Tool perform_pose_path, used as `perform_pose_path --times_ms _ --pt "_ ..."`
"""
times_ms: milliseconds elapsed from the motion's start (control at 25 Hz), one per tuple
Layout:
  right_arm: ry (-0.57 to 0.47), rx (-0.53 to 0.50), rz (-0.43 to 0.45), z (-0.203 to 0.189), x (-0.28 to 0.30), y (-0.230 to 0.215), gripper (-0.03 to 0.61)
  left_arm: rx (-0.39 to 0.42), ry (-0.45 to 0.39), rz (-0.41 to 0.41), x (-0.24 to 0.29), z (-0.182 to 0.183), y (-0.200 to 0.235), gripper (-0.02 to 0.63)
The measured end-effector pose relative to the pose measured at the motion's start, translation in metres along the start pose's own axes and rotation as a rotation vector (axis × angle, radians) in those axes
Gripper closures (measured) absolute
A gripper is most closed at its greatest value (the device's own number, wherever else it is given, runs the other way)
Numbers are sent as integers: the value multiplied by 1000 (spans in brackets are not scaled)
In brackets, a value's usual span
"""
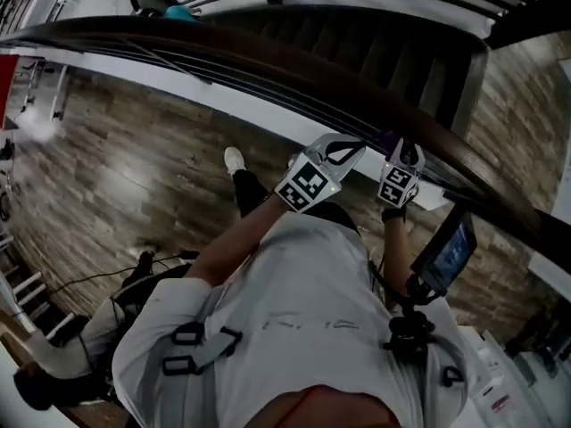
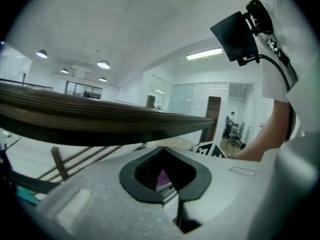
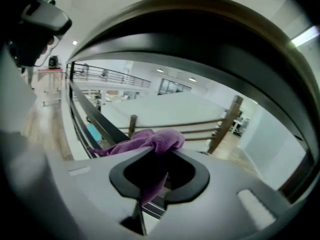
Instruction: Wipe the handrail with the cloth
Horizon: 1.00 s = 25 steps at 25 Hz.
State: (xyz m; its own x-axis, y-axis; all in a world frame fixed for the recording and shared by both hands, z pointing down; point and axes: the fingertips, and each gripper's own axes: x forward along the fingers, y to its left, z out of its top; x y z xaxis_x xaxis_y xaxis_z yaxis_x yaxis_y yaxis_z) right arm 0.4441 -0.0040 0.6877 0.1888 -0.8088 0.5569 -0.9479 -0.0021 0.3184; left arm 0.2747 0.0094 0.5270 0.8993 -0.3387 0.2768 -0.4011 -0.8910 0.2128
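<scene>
- Head view: left gripper [image 1: 337, 154] and right gripper [image 1: 399, 157] sit beneath the dark handrail [image 1: 232, 47].
- Right jaws pinch the purple cloth [image 3: 157, 140].
- Left jaws are pressed together.

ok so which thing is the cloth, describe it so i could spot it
Follow the dark wooden handrail curving across the head view down to the right gripper beside it. The cloth is the bunched purple fabric pinched in that gripper's jaws, the only soft, purple thing among grey plastic and dark wood.
</scene>
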Motion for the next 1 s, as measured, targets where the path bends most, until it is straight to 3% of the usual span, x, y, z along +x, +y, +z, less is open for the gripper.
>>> perform_pose_path --times_ms 160,320,440,760,1000 --pt "-75 -102 211 76 14 126 517 -61 -13 193 -72 -13 64 614" --pt "-146 -220 408 147 35 250 517 -135 -52 444 -166 -21 141 612" --pt "-179 -284 511 178 38 336 517 -176 -74 589 -241 -32 186 614" --pt "-233 -407 687 191 26 477 517 -238 -105 791 -344 -65 221 614" --pt "-208 -450 780 211 48 595 517 -289 -78 858 -401 -89 282 614"
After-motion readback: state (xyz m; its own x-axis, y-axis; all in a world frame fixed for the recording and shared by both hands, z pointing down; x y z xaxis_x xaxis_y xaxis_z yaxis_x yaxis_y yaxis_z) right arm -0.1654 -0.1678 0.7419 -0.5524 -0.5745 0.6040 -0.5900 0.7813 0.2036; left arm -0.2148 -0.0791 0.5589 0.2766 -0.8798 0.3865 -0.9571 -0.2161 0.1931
